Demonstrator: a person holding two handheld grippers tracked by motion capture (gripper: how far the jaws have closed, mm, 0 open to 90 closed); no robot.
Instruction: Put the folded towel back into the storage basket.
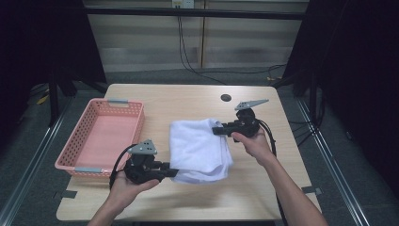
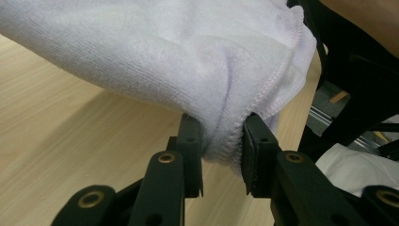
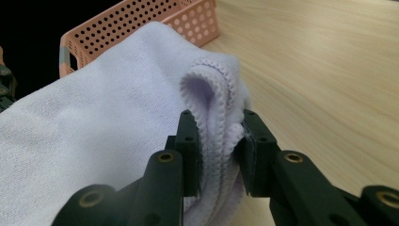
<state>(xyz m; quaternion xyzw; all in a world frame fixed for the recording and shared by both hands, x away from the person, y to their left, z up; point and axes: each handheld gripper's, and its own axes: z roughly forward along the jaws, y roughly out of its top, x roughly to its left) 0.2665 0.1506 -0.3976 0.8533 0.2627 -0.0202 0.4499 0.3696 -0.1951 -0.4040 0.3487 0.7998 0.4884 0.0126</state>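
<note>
1. The table (image 1: 197, 197) is the biggest thing I see: pale wood grain, a small dark round hole (image 1: 226, 98) near its far edge, and bare wood around the work.
2. The pink basket (image 1: 75, 141) sits on the table's left side. It is perforated, with grey handles, and I see nothing inside it.
3. The white towel (image 1: 200, 148) lies folded near the middle of the table, just right of the basket and apart from it. Its near and far edges are lifted off the wood where I hold them.
4. My left hand-held gripper (image 2: 221, 155) is clamped on the towel's near corner; in its own view the jaws pinch a bunched stitched hem.
5. My right hand-held gripper (image 3: 220, 150) is clamped on the far edge; its jaws squeeze what looks like several layers of hem.
6. I judge the step to be lifting the folded towel by two opposite ends, most likely to carry it left into the basket, though another fold is possible. The next move calls for raising both ends together, keeping the layers pinched so the fold does not slip open, and clearing the basket's wall before lowering.
7. I can read no brand, label or writing on the towel, basket or either hand-held gripper.
</note>
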